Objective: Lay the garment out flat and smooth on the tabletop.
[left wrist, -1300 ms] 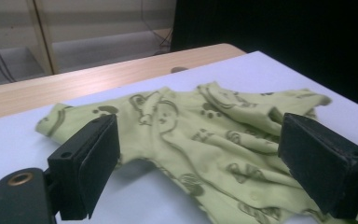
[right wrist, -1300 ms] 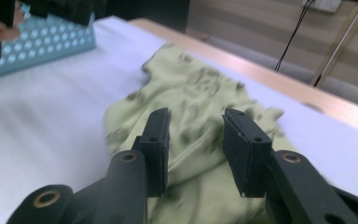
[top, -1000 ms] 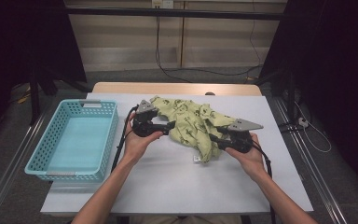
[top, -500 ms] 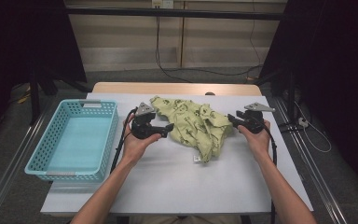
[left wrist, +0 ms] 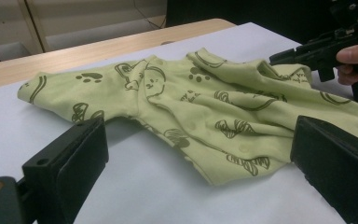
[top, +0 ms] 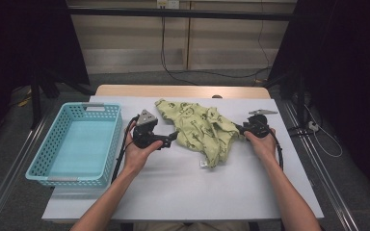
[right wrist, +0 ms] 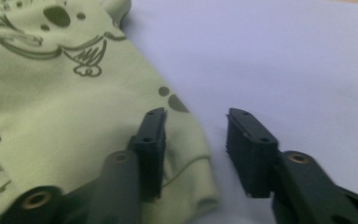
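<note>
Since the earlier frame my right gripper (right wrist: 193, 154) has dropped to the garment (top: 200, 127) hem, jaws closing astride it, ungripped; left gripper (left wrist: 200, 163) gapes empty alongside.

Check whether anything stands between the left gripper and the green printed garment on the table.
Nothing visible does. The left gripper points its wide-open jaws at the near edge of the green garment, with bare white table between them. The right gripper is at the garment's far side, out of that path.
</note>
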A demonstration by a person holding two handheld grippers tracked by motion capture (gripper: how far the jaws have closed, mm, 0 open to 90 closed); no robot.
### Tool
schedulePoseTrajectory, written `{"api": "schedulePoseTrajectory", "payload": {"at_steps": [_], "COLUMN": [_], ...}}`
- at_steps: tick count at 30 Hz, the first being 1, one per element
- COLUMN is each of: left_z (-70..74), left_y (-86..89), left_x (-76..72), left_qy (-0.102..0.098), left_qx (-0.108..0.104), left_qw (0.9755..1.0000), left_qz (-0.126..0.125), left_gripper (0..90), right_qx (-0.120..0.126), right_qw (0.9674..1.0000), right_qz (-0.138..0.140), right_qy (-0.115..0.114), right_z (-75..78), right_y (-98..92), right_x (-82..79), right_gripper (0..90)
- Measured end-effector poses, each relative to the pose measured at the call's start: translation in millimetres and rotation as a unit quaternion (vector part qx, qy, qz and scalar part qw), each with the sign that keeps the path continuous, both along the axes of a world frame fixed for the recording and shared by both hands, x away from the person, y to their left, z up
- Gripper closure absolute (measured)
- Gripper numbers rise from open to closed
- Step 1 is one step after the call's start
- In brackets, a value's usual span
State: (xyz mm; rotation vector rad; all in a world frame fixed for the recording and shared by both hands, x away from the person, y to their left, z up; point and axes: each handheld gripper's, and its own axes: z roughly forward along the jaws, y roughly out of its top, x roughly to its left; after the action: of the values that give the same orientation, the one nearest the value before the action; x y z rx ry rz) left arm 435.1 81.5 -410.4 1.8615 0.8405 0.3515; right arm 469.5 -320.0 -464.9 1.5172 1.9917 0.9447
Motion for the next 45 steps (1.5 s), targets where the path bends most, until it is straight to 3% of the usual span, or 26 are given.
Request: {"api": "schedulePoseTrajectory", "payload": {"at_steps": [1,3,6,7,8,11,13,14,15,18,24,28,29,30,31,32,33,34,35,37,41,44,45], "left_z": [-0.4,-0.8,-0.5,0.9,-0.1,-0.3,-0.8,0.3,-0.7,0.7,0.3,-2.4,-2.5,-3.0,-2.5,-3.9,-3.9,-3.7,-2.7,-3.4,-1.5,1.1,3.2], "left_y": [-0.3,-0.8,-0.3,3.7,0.7,1.2,-0.4,2.9,-0.7,1.1,3.6,2.5,3.5,1.7,3.7,0.1,-0.4,-0.5,2.4,0.2,3.6,6.1,9.9], "left_x": [0.0,0.3,0.2,1.6,0.3,2.2,3.0,4.0,2.3,1.9,3.4,4.9,5.3,4.3,5.3,3.8,3.7,3.6,4.5,3.2,3.0,2.1,2.6], "left_qy": [-0.001,-0.002,-0.001,-0.006,-0.002,-0.004,-0.005,-0.008,-0.005,-0.008,-0.006,-0.005,-0.004,0.001,-0.004,-0.001,-0.001,-0.001,-0.005,0.000,0.001,-0.001,-0.006], "left_qx": [0.000,0.003,0.004,0.032,0.003,-0.006,-0.004,0.024,0.000,-0.001,0.000,-0.001,0.011,0.005,0.030,0.004,0.004,0.004,0.025,0.003,0.005,-0.002,0.026], "left_qw": [1.0000,1.0000,1.0000,0.9994,1.0000,1.0000,1.0000,0.9996,1.0000,1.0000,1.0000,1.0000,0.9999,1.0000,0.9995,1.0000,1.0000,1.0000,0.9996,1.0000,1.0000,1.0000,0.9996], "left_qz": [0.000,0.001,0.000,-0.013,0.000,0.004,0.007,-0.008,0.003,0.004,0.006,0.005,-0.001,0.004,-0.009,0.000,0.000,0.000,-0.011,-0.001,0.002,0.005,-0.005], "left_gripper": [4.4,4.5,4.8,4.7,4.8,5.0,5.7,5.7,5.7,5.7,5.7,5.7,5.7,5.7,5.7,5.7,5.7,5.7,5.7,5.7,5.7,5.7,5.7], "right_qx": [-0.003,0.001,-0.004,-0.008,-0.003,0.012,0.008,0.001,-0.001,-0.011,-0.025,-0.035,-0.038,-0.044,-0.048,-0.044,-0.042,-0.042,-0.043,-0.037,-0.032,-0.023,-0.014], "right_qw": [1.0000,0.9999,0.9999,0.9999,0.9998,0.9983,0.9973,0.9960,0.9954,0.9925,0.9895,0.9856,0.9852,0.9861,0.9854,0.9850,0.9843,0.9837,0.9840,0.9854,0.9839,0.9837,0.9846], "right_qz": [0.005,0.010,0.012,0.011,0.008,-0.008,-0.017,-0.019,-0.025,-0.035,-0.071,-0.095,-0.101,-0.102,-0.105,-0.109,-0.114,-0.117,-0.113,-0.114,-0.123,-0.106,-0.094], "right_qy": [-0.001,0.002,-0.002,-0.008,-0.017,-0.056,-0.071,-0.087,-0.092,-0.116,-0.123,-0.136,-0.133,-0.123,-0.125,-0.126,-0.128,-0.130,-0.131,-0.121,-0.125,-0.143,-0.147], "right_z": [0.1,0.7,1.9,3.0,5.2,18.1,29.6,35.3,40.9,54.2,62.4,65.1,64.0,63.2,62.8,62.9,63.1,62.6,61.2,55.9,52.4,58.6,61.3], "right_y": [0.5,0.0,0.7,1.2,1.3,-4.6,-7.7,-9.6,-11.5,-19.4,-43.9,-60.2,-63.8,-67.3,-71.0,-73.5,-75.8,-77.1,-78.8,-80.1,-81.0,-73.6,-70.0], "right_x": [-0.1,-0.6,-0.9,-0.7,-0.7,2.1,6.7,9.1,11.2,17.9,31.9,36.7,37.9,39.8,41.7,42.8,43.6,44.3,44.9,45.4,41.3,32.1,27.5], "right_gripper": [62.8,78.4,85.7,86.0,86.1,86.2,86.3,86.3,86.3,86.3,86.3,86.4,86.4,86.4,86.3,86.3,86.1,85.7,84.6,76.5,57.1,47.6,46.8]}}
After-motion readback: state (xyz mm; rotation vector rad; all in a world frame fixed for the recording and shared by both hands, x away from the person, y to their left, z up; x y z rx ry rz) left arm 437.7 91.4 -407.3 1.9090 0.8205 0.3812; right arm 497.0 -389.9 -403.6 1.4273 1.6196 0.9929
